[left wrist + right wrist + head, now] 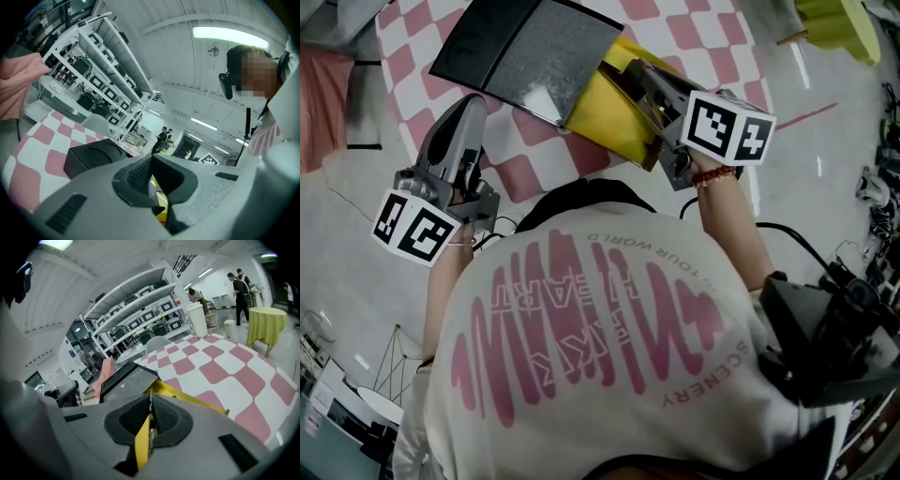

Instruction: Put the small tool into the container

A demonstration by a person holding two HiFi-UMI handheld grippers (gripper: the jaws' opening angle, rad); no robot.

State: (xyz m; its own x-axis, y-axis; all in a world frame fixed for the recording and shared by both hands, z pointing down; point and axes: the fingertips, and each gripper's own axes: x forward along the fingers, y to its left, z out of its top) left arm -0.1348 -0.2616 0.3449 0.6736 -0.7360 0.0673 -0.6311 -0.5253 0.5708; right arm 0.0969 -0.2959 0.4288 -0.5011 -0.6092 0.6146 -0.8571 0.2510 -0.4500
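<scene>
Black case (534, 56) on checkered table (698, 37), yellow sheet (605, 114) touching it

**Around the checked table**

We see a tabletop (694, 28) in pink and white checks. Past its left edge hangs a pink cloth (323, 103). Beyond the far edge stand tall white shelves (140, 310) loaded with dark boxes, with a white bin (198, 319) near them. Off the right edge sits a small round table (265, 322) under a yellow-green cloth, with people (241, 291) standing behind it. A long lamp (229, 35) glows overhead.
</scene>
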